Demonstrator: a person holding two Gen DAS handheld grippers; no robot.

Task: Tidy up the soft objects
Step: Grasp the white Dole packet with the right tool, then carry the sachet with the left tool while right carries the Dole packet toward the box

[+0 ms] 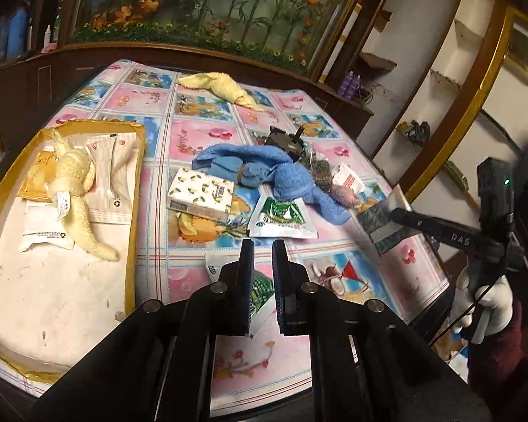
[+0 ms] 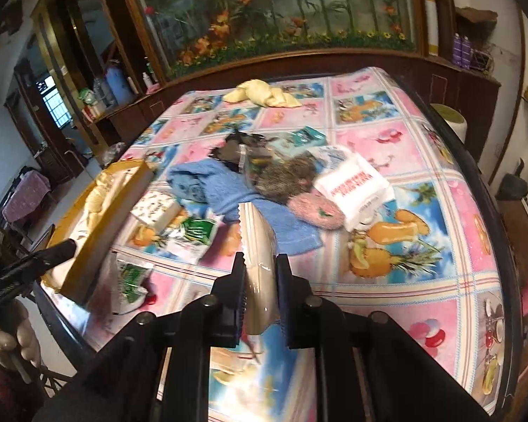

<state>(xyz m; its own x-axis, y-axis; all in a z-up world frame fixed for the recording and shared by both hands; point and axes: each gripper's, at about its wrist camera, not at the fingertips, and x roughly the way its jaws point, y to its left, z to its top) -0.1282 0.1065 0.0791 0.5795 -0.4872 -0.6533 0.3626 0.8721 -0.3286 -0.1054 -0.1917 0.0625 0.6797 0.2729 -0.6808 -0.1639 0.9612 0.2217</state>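
Note:
My left gripper (image 1: 263, 246) is shut on a green-and-white sachet (image 1: 260, 295), held just above the patterned tablecloth (image 1: 193, 133). My right gripper (image 2: 260, 258) is shut on a silvery foil pouch (image 2: 258, 239) with a serrated edge; the left wrist view shows that gripper (image 1: 396, 215) with the pouch (image 1: 378, 219) at the table's right edge. A blue towel (image 1: 264, 172) lies crumpled mid-table. A cream towel (image 1: 75, 190) rests in the cardboard tray (image 1: 139, 161) at the left. A yellow towel (image 1: 221, 86) lies at the far edge.
A lemon-print tissue box (image 1: 200, 193) and a second green sachet (image 1: 281, 219) lie in front of the blue towel. A pink scrubber (image 2: 315, 211), a grey scourer (image 2: 285, 177) and a white red-lettered packet (image 2: 355, 186) sit to its right. A dark wooden cabinet (image 1: 35, 81) backs the table.

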